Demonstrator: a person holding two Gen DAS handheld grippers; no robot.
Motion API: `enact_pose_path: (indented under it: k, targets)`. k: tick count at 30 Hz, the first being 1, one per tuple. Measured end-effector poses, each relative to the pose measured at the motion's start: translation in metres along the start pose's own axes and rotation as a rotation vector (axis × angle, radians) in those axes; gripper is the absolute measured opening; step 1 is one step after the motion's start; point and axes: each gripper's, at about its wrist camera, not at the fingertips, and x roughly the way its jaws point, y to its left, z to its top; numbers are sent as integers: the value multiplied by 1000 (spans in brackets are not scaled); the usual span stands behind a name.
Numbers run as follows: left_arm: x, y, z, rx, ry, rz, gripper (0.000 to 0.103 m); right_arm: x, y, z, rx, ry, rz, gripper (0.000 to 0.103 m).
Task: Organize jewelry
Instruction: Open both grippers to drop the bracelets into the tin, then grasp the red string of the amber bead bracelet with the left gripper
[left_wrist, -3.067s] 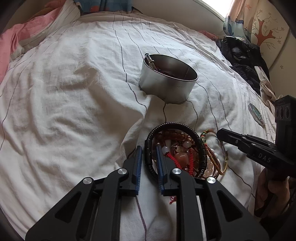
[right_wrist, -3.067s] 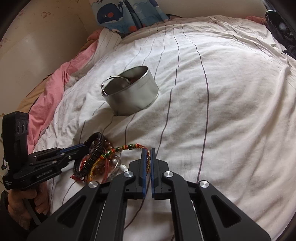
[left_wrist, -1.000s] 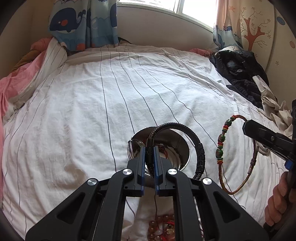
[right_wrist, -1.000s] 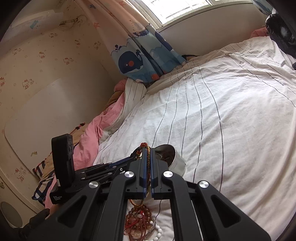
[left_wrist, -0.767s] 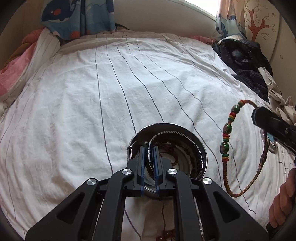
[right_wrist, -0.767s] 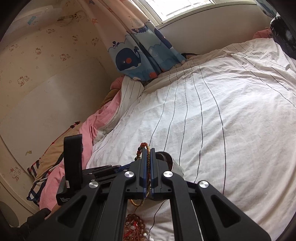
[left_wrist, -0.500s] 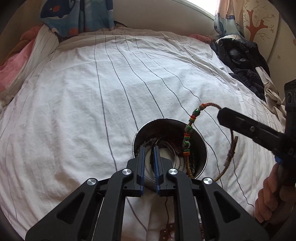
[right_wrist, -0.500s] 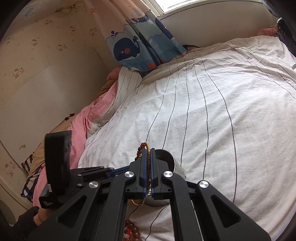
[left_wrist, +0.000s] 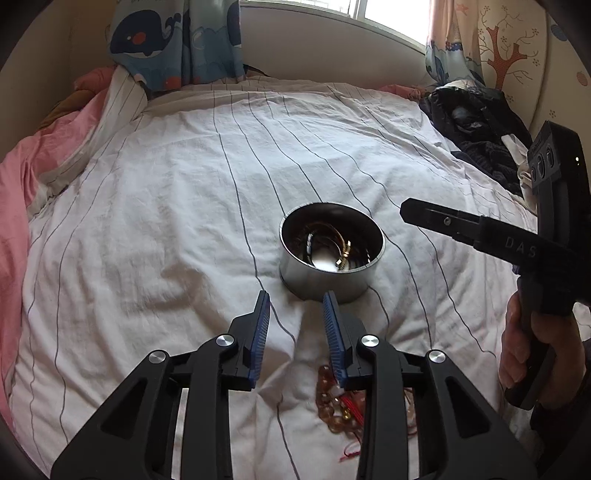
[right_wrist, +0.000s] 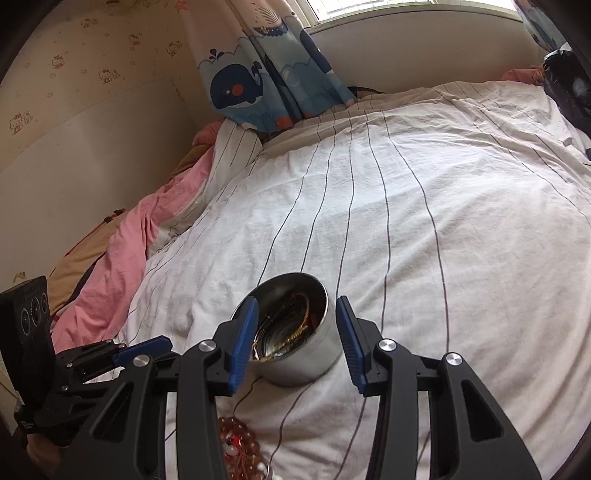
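A round steel tin (left_wrist: 331, 273) stands on the white striped bedsheet (left_wrist: 166, 221) with bracelets (left_wrist: 325, 245) lying inside it. My left gripper (left_wrist: 297, 301) is open and empty, just short of the tin. My right gripper (right_wrist: 297, 308) is open and empty, hovering above the tin (right_wrist: 314, 354), its jaws spread to either side of it. A pile of amber and red bead jewelry (left_wrist: 341, 404) lies on the sheet under my left gripper; it also shows in the right wrist view (right_wrist: 236, 441). The right gripper's arm (left_wrist: 480, 232) reaches in from the right in the left wrist view.
A pink quilt (left_wrist: 14, 206) lies along the left side of the bed. Dark clothes (left_wrist: 476, 125) are heaped at the far right. A whale-print curtain (right_wrist: 266, 74) hangs at the head of the bed, below the window.
Both grippers have opened. The black braided bracelet and the beaded cord bracelet have dropped into the tin. Both grippers have pulled back and up from it.
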Motion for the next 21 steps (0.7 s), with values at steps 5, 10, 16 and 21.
enact_pose_path:
  k: [5,10,16,21]
  targets:
    - [-2,-15,-39,-12,53,-27,32,-33,-5,-39,39,36,-17,48]
    - [-6,-18,-63,-48,71,-59,33,-48,-14,-76,85,90,-55,48]
    - [0,-15,-70,-89,80,-63,33,-48,-1,-93,62,100,-46,48]
    - [-2,-20,-66,-47,70,-42,33,-38,4,-100,54,131,-17,48]
